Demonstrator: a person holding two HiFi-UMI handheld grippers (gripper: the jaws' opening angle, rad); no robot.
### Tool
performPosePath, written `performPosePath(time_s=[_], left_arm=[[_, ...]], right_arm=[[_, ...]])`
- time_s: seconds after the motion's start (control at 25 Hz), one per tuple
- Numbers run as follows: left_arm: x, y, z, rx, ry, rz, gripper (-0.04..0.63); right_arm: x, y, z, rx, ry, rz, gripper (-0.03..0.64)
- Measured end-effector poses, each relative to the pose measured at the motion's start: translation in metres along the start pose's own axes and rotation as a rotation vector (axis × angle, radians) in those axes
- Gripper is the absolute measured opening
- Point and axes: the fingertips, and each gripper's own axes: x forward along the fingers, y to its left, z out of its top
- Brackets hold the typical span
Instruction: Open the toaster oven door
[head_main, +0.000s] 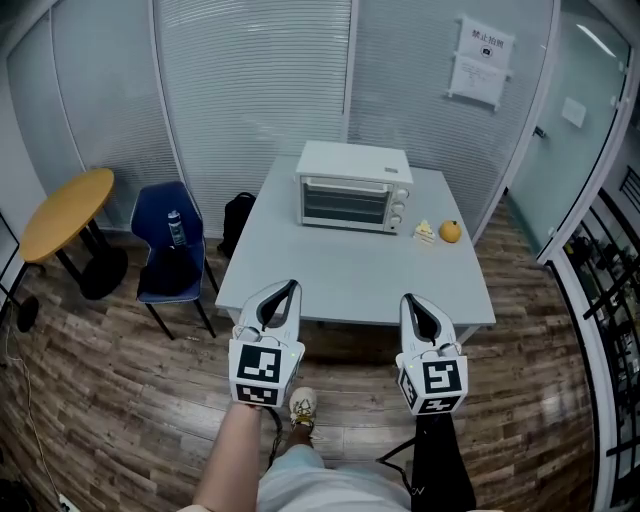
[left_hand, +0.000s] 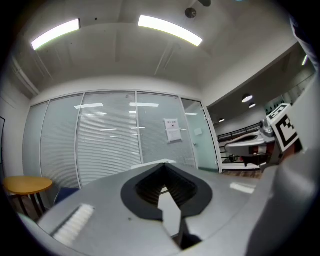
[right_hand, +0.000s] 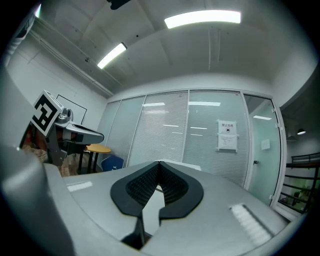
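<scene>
A white toaster oven (head_main: 352, 188) stands near the far edge of a pale grey table (head_main: 350, 275), its glass door closed and its knobs at the right. My left gripper (head_main: 283, 290) and right gripper (head_main: 416, 303) hover side by side just short of the table's near edge, well away from the oven. Both are shut with nothing between the jaws. In the left gripper view my left gripper (left_hand: 163, 165) points up at the glass wall, and my right gripper (right_hand: 159, 163) does the same in the right gripper view.
An orange (head_main: 450, 231) and a small yellow item (head_main: 425, 232) lie right of the oven. A blue chair (head_main: 170, 245) holding a bottle (head_main: 176, 229), a black bag (head_main: 238, 219) and a round yellow table (head_main: 67, 213) stand to the left. Glass partition walls (head_main: 250, 90) close off the back.
</scene>
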Motion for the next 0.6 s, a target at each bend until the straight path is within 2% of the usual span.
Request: performPosePath(time_s=[0.28,0.6], left_arm=[[0.072,0.018,-0.001,0.001,-0.015,-0.047,0.055],[0.164,0.061,-0.001,-0.002,-0.029,-0.089,0.055]], right_arm=[[0.063,-0.018,-0.005,-0.012,0.007,-0.014,0.003],[0.153,-0.049,-0.001,-0.006,-0.001,-0.065,0.002]])
